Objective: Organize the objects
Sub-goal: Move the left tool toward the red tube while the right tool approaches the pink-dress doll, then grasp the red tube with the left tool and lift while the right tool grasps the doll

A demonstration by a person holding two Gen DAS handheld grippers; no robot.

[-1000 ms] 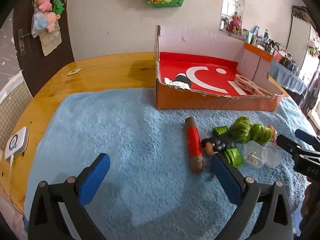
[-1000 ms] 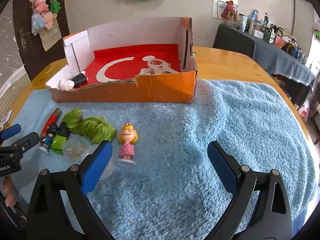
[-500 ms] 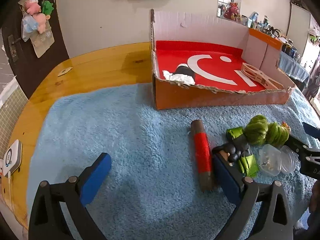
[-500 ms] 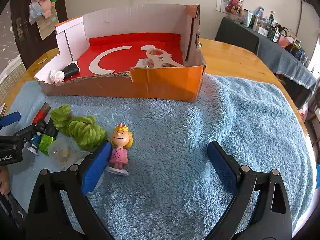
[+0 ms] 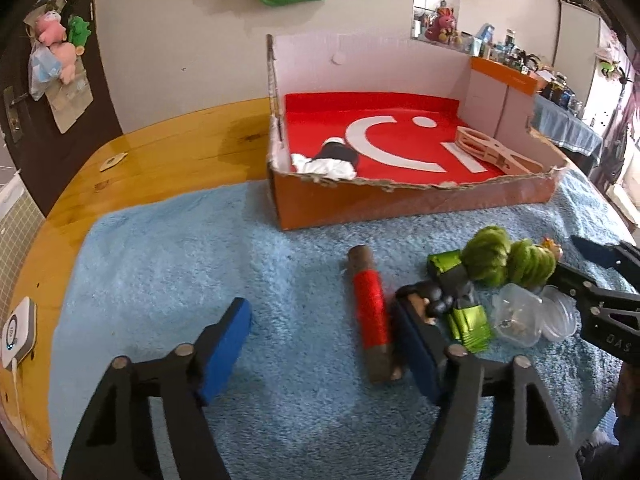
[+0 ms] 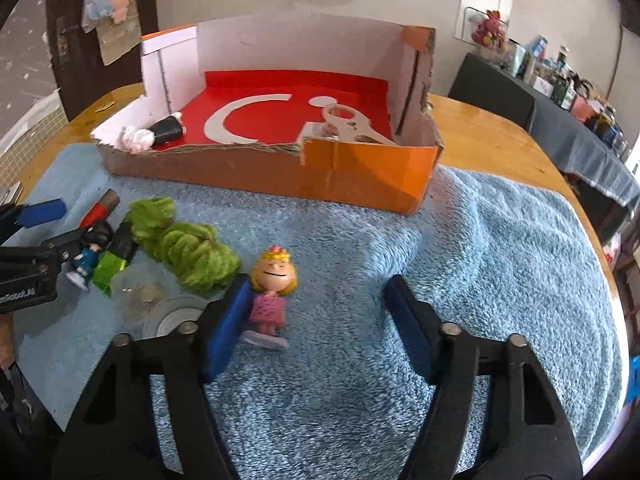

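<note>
Both my claws closing over the blue towel [image 6: 500,248], left claw [image 5: 324,344] around nothing yet, red spool [image 5: 370,312] beside its right finger, right claw [image 6: 316,320] astride the blonde doll [image 6: 270,292], left finger touching, cardboard box [image 6: 360,172] behind.

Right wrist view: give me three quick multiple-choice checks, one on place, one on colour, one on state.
1. Where does the blonde figurine stand?
A. In the cardboard box
B. On the blue towel, between the right gripper's fingers
C. On bare wood

2. What colour is the yarn bundle?
A. Green
B. Purple
C. White

3. How does the red spool lie?
A. Upright in the box
B. On its side on the towel
C. Lifted clear of the towel

Answers: 1 B, it stands on the towel beside the right gripper's left pad, jaws closing; 2 A, its strands are plainly green; 3 B, it lies lengthwise on the towel beside the left gripper's right pad.
</note>
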